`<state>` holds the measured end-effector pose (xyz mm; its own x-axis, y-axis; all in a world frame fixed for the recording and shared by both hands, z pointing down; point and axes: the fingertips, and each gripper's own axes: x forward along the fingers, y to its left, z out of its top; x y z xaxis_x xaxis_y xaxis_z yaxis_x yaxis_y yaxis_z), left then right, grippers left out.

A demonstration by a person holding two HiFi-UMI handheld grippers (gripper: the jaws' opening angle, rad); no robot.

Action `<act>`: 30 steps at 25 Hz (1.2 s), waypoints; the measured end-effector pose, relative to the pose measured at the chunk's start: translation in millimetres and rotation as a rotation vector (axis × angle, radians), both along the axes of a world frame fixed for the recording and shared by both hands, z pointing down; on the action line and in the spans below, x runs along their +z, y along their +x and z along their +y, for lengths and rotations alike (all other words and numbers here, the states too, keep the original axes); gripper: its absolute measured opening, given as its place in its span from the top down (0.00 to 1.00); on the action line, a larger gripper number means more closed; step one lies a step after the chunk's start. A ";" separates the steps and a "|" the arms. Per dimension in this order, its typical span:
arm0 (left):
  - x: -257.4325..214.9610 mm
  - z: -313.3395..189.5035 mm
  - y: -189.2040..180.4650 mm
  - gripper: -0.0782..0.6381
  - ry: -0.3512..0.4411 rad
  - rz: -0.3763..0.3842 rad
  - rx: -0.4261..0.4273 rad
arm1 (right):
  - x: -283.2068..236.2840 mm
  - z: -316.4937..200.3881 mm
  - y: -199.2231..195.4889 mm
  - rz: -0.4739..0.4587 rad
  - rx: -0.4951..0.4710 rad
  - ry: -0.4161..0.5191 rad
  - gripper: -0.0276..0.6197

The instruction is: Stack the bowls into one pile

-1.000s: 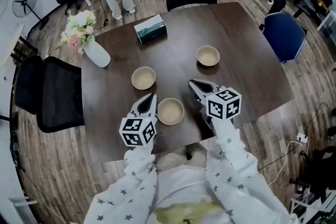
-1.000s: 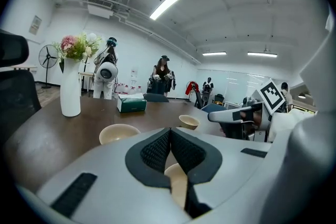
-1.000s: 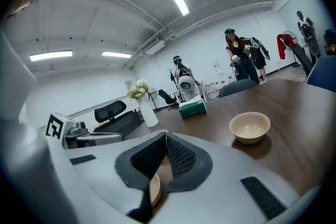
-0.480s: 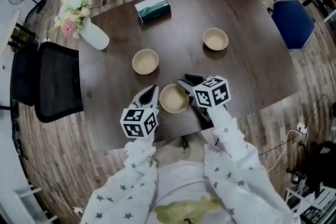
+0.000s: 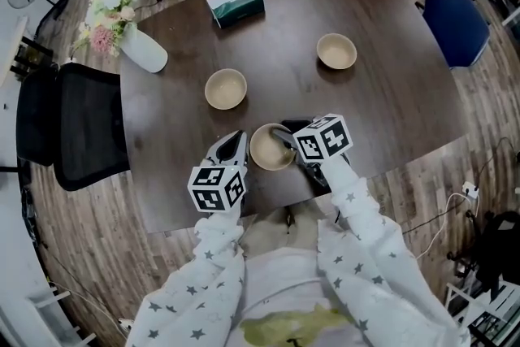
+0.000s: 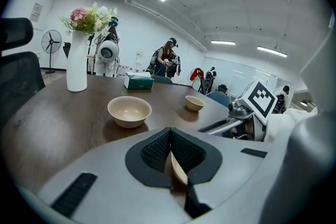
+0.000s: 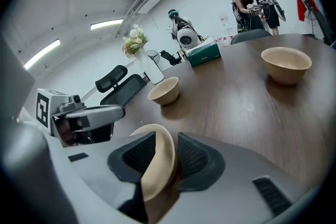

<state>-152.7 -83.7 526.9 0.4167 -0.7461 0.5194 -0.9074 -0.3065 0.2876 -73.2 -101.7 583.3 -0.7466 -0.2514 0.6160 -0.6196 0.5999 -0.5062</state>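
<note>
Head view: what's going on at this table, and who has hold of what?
A person is working two hand-held tongs on the near bowl by the front edge of the table. The left tongs appear closed on its left rim. The right tongs are opening, with the right rim between their pads but not pinched. The middle bowl and the far bowl sit apart, so nothing is stacked yet.

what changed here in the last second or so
The right gripper moved left onto the near bowl; its jaws, shut before, are opening with the rim between them. The left gripper stayed at the bowl's left rim; the middle bowl and far bowl stayed put.
</note>
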 end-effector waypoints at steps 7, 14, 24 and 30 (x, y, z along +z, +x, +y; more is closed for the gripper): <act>3.5 3.1 0.9 0.85 -0.010 -0.002 0.025 | 10.3 6.2 1.3 0.056 0.025 -0.023 0.83; 4.2 1.9 1.8 0.85 -0.006 0.010 0.065 | 10.2 6.6 6.2 0.071 0.058 -0.013 0.88; -5.3 -3.5 2.4 0.85 0.034 0.000 0.144 | 5.2 5.1 14.3 0.034 0.130 0.003 0.89; -11.1 -11.8 2.9 0.85 0.061 -0.018 0.171 | -3.9 -6.3 26.4 -0.002 0.176 0.015 0.89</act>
